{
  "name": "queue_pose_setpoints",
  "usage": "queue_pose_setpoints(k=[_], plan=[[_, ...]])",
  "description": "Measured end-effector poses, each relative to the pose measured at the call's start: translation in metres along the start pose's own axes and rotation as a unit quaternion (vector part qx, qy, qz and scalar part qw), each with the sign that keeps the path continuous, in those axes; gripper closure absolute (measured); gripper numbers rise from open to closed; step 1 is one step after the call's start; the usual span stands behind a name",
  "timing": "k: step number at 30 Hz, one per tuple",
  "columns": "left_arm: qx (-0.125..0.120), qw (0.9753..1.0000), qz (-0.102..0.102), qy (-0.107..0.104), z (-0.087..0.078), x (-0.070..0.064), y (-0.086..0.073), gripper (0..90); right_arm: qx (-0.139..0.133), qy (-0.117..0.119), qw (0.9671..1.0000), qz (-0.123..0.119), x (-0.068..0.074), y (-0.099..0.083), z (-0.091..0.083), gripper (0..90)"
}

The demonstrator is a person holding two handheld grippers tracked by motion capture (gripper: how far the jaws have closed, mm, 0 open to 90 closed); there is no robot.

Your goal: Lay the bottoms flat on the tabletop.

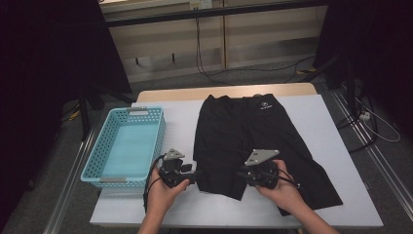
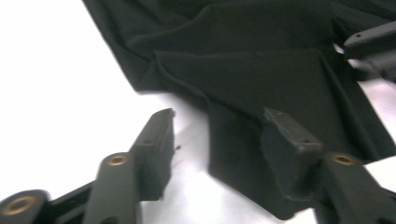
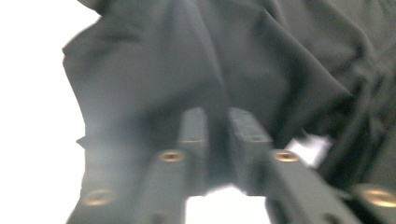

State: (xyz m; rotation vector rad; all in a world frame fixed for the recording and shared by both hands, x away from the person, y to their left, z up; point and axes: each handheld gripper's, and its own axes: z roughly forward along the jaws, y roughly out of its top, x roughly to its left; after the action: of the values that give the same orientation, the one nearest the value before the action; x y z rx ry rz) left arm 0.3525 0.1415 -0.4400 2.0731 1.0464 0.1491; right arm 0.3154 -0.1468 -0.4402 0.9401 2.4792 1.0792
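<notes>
A white table [image 1: 311,126] stands on a grey floor, with a blue basket [image 1: 125,146] on its left side. The left gripper [image 2: 217,135] is spread wide at the near hem of black shorts [image 1: 253,141] lying flat mid-table. The right gripper [image 3: 217,123], jaws nearly together, pinches a fold of the shorts' near leg.

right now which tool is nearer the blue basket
Left. The left tool sits just beside the blue basket; the right tool is farther off, over the black shorts.
</notes>
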Motion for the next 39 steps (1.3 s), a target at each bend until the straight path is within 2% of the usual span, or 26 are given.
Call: queue_pose_setpoints(k=[3,7,8,9,10,11,13,16,17,18,20,26,29,30,31,32,33,35,37,39], plan=[[-0.006,0.9998,0.005,0.020,-0.002,0.002,0.001,31.2,-0.002,0.024,0.9995,-0.020,0.017,0.008,0.011,55.4],[-0.007,0.9998,0.008,0.016,-0.006,0.000,0.001,27.2,0.010,0.041,0.9978,-0.051,0.038,0.011,0.023,51.8],[-0.008,0.9998,0.008,0.018,-0.007,0.000,0.001,26.5,0.021,0.041,0.9972,-0.059,0.040,0.010,0.027,53.8],[-0.008,0.9997,0.012,0.021,-0.008,0.000,0.001,26.0,0.014,0.041,0.9977,-0.052,0.040,0.008,0.028,58.3],[-0.010,0.9996,0.012,0.023,-0.009,0.001,0.000,24.8,0.014,0.045,0.9981,-0.039,0.037,0.008,0.028,65.6],[-0.009,0.9996,0.013,0.024,-0.009,0.001,0.000,23.0,0.018,0.043,0.9979,-0.044,0.036,0.008,0.027,73.1],[-0.004,0.9999,0.013,0.009,-0.009,0.000,0.000,22.6,0.021,0.040,0.9983,-0.037,0.031,0.007,0.025,85.7],[0.000,0.9995,0.032,0.006,-0.009,-0.002,-0.003,19.8,0.022,0.033,0.9989,-0.023,0.021,0.006,0.023,88.9],[0.002,0.9993,0.036,0.006,-0.009,-0.002,-0.004,17.9,0.023,0.038,0.9988,-0.019,0.018,0.006,0.023,88.9],[0.007,0.9993,0.035,0.010,-0.009,-0.002,-0.006,15.3,0.021,0.047,0.9986,-0.011,0.016,0.006,0.024,89.0],[0.014,0.9993,0.028,0.019,-0.011,-0.001,-0.007,10.9,0.021,0.050,0.9985,-0.010,0.014,0.006,0.025,89.0],[0.000,0.9995,0.026,0.019,-0.011,-0.002,-0.007,20.5,0.016,0.033,0.9992,-0.013,0.013,0.004,0.023,88.8],[0.011,0.9991,0.036,0.019,-0.010,-0.005,-0.010,21.4,0.015,0.035,0.9992,-0.012,0.013,0.003,0.022,88.7],[0.013,0.9992,0.034,0.015,-0.010,-0.005,-0.011,24.8,0.015,0.032,0.9993,-0.012,0.013,0.003,0.022,88.6],[0.015,0.9992,0.035,0.010,-0.011,-0.005,-0.011,32.5,0.017,0.030,0.9993,-0.014,0.014,0.003,0.022,88.6],[0.012,0.9993,0.032,0.014,-0.011,-0.006,-0.011,35.1,0.017,0.029,0.9994,-0.013,0.015,0.003,0.022,88.6],[0.009,0.9993,0.031,0.017,-0.011,-0.008,-0.011,33.5,0.016,0.026,0.9995,-0.012,0.015,0.002,0.022,88.6],[0.017,0.9991,0.039,-0.001,-0.008,-0.012,-0.010,38.5,0.014,0.023,0.9996,-0.012,0.014,0.000,0.021,88.7],[0.028,0.9987,0.043,-0.004,-0.003,-0.016,-0.010,39.7,0.008,0.022,0.9997,0.009,0.010,-0.003,0.019,88.7],[0.031,0.9988,0.038,-0.007,0.001,-0.016,-0.011,39.8,0.009,0.005,0.9999,0.007,0.006,-0.004,0.016,88.6]])
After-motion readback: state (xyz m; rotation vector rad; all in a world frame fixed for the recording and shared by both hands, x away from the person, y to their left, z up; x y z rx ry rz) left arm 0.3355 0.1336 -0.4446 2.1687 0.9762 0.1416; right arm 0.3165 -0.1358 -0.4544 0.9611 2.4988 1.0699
